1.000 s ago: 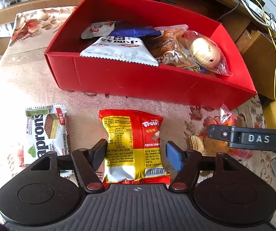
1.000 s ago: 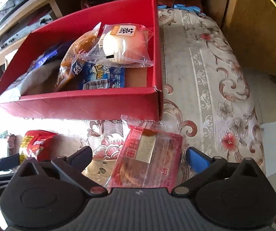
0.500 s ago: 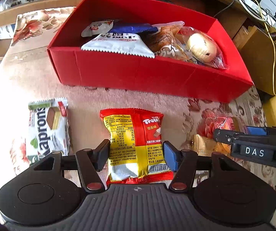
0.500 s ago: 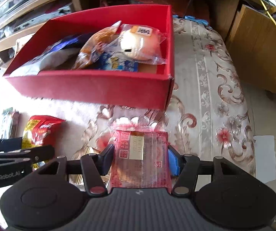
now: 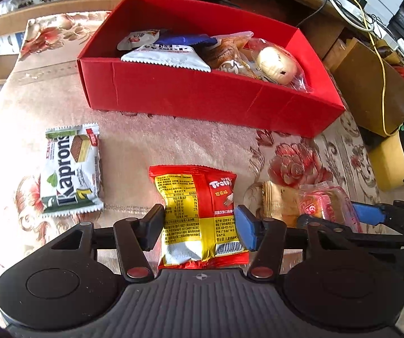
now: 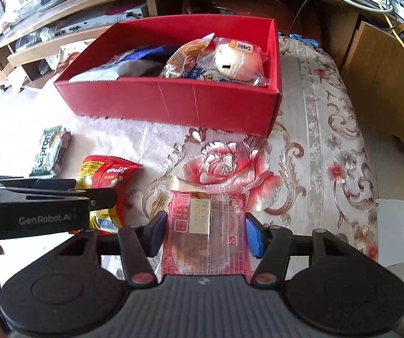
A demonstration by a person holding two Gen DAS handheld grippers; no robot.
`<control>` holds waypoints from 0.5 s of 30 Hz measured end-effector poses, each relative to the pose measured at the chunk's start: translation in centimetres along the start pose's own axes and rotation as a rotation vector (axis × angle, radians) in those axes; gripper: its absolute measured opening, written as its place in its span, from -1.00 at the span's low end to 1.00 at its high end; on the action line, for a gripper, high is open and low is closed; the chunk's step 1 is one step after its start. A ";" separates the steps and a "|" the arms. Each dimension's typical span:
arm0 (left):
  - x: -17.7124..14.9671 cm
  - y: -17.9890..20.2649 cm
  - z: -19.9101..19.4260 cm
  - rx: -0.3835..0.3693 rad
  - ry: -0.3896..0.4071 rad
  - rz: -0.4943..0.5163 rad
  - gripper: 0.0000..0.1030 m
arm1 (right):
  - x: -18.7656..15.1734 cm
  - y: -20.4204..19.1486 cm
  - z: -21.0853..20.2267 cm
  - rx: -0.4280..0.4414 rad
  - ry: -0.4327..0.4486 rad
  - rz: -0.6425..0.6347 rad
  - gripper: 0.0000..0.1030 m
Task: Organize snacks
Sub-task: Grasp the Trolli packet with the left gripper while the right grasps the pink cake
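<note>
Floral cloth (image 5: pixel 151 143) covers the worktop, sunlit on its left side. Nearest, the left tool (image 5: pixel 199 226) is closing its jaws on a red-and-yellow snack packet (image 5: pixel 199 205) — both pads press its sides. Just beside it, the right tool (image 6: pixel 206 232) is clamped on a clear pink-printed pastry pack (image 6: pixel 206 225). Left of these lies a white Kaprons wafer pack (image 5: pixel 71 171), flat and untouched. Further back stands the red box (image 5: pixel 202 95), already holding several snacks — a wrapped bun (image 6: pixel 237 62) among them.
</note>
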State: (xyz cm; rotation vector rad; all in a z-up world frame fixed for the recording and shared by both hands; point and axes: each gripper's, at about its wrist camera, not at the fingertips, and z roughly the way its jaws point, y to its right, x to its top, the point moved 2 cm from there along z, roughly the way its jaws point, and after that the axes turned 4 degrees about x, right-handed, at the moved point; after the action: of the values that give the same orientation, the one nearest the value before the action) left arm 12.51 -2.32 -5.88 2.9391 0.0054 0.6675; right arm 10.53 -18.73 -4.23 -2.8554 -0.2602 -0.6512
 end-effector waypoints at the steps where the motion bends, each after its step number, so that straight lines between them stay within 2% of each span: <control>1: -0.1 0.0 0.0 0.000 0.001 0.001 0.22 | -0.2 0.0 0.0 0.002 -0.002 -0.001 0.12; 6: -0.2 -0.1 0.4 0.001 -0.013 -0.011 0.28 | -0.7 0.2 0.1 0.009 -0.020 0.006 0.12; 11: -0.1 0.4 1.3 0.017 -0.034 -0.017 0.56 | -0.7 0.7 0.4 0.024 -0.031 0.020 0.12; 15: 0.2 0.8 1.8 0.039 -0.021 -0.023 0.64 | -0.8 0.9 0.8 0.025 -0.048 0.022 0.12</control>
State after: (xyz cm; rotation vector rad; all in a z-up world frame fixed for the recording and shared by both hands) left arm 13.49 -3.27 -7.28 2.9784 0.0514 0.6405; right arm 10.36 -19.51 -5.42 -2.8487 -0.2417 -0.5713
